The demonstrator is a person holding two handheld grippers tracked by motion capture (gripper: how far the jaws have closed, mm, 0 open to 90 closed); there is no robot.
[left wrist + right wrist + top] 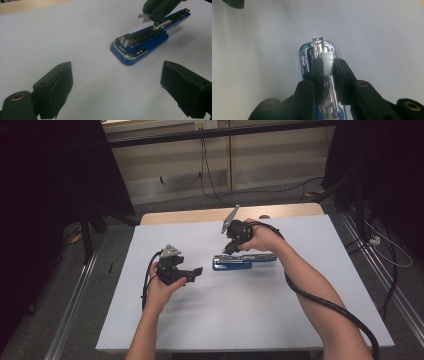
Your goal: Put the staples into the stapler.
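Note:
A blue stapler (243, 261) lies open on the white table (240, 320), its metal staple channel (140, 46) facing up. My right gripper (229, 249) hovers just above the stapler, shut on a short silver strip of staples (327, 63) over the channel's front end (305, 58). That strip (144, 17) and the right gripper (156, 10) also show at the top of the left gripper view. My left gripper (195, 272) is held open to the left of the stapler, pointing at it. Nothing lies between its jaws (116, 85).
A strip of bare wood (200, 215) runs along the table's far edge. Beyond it, cables (210, 180) trail over the floor. Dark stands and curtains flank both sides, and metal rails (75, 305) run along the floor.

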